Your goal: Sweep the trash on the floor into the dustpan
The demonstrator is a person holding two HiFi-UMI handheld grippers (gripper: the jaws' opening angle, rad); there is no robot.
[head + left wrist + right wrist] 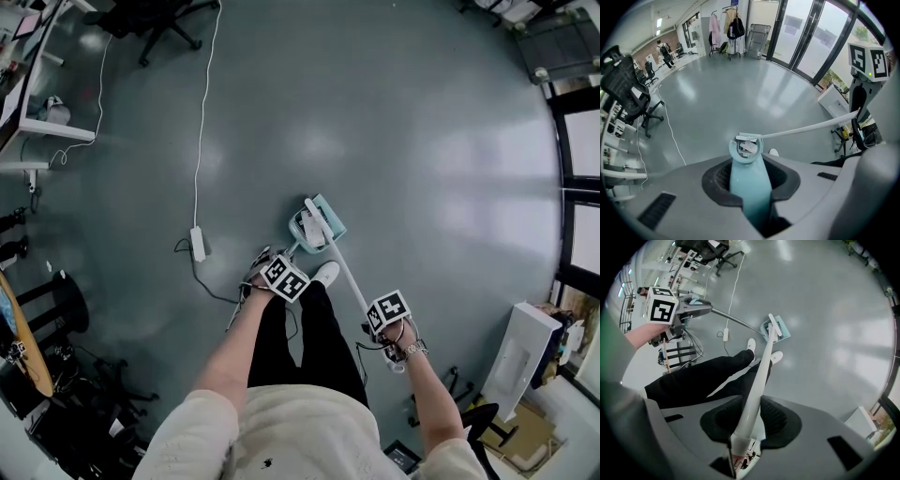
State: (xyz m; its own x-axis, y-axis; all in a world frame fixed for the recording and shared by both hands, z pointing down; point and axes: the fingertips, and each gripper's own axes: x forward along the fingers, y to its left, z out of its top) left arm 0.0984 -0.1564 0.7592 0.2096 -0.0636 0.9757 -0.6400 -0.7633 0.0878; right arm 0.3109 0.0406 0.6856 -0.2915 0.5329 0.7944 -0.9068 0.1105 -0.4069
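A teal dustpan rests on the grey floor just ahead of my feet. White scraps of trash lie inside it. My left gripper is shut on the dustpan's teal handle, which runs straight out between the jaws. My right gripper is shut on the white broom handle. The broom slants from the right gripper down to the dustpan, and its head sits over the pan's mouth. In the right gripper view the dustpan shows small beyond my shoes.
A white power strip with a long white cable lies left of the dustpan. My white shoe stands close behind the pan. An office chair and desks stand far left, a white cabinet at the right.
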